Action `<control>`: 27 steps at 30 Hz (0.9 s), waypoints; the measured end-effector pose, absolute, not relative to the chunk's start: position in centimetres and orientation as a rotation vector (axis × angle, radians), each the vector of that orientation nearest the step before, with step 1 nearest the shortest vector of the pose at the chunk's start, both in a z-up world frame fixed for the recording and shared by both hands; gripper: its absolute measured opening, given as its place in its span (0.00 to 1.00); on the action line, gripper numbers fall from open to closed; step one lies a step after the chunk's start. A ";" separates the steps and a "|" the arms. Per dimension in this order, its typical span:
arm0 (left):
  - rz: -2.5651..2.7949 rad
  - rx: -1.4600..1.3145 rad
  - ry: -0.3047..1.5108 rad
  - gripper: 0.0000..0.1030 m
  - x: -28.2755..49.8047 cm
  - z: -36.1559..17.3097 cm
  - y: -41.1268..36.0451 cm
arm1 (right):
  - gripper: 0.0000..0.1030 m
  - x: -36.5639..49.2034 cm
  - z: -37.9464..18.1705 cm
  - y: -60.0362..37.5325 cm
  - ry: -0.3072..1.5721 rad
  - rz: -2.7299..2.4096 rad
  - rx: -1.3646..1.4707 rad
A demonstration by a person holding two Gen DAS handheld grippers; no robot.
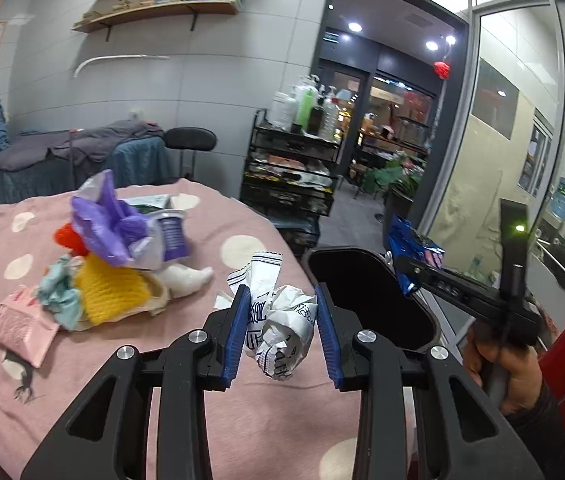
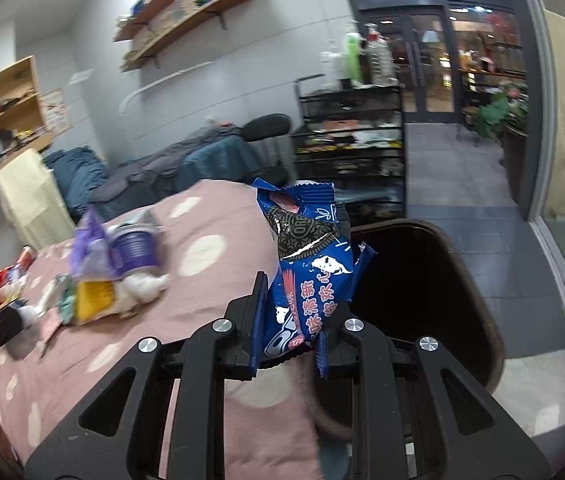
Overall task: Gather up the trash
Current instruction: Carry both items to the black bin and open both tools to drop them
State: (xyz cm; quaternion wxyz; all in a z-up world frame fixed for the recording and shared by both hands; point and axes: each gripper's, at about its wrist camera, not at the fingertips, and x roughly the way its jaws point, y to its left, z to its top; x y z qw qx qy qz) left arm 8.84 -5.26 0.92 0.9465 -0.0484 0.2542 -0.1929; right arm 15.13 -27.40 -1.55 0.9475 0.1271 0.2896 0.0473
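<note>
Crumpled paper (image 1: 282,328) sits pinched in the left hand-held gripper (image 1: 282,320) and an Oreo wrapper (image 2: 306,276) in the right hand-held gripper (image 2: 288,332), both near the bin (image 2: 434,300) for dropping.

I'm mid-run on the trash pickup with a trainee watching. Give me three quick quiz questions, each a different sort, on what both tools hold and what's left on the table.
1. True or false: the right tool grips a blue cookie wrapper.
2. What does the left tool hold? A) yellow sponge B) crumpled white wrapper C) purple bag
3. Fill in: the black bin stands beside the table with the pink, ____-dotted cloth.

Key:
1. True.
2. B, the crumpled white wrapper; the yellow sponge and purple bag lie on the table.
3. White.
</note>
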 end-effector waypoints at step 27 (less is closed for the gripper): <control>-0.700 0.019 0.731 0.33 18.3 -0.6 -18.8 | 0.82 14.2 -4.5 -35.0 0.562 -0.212 0.345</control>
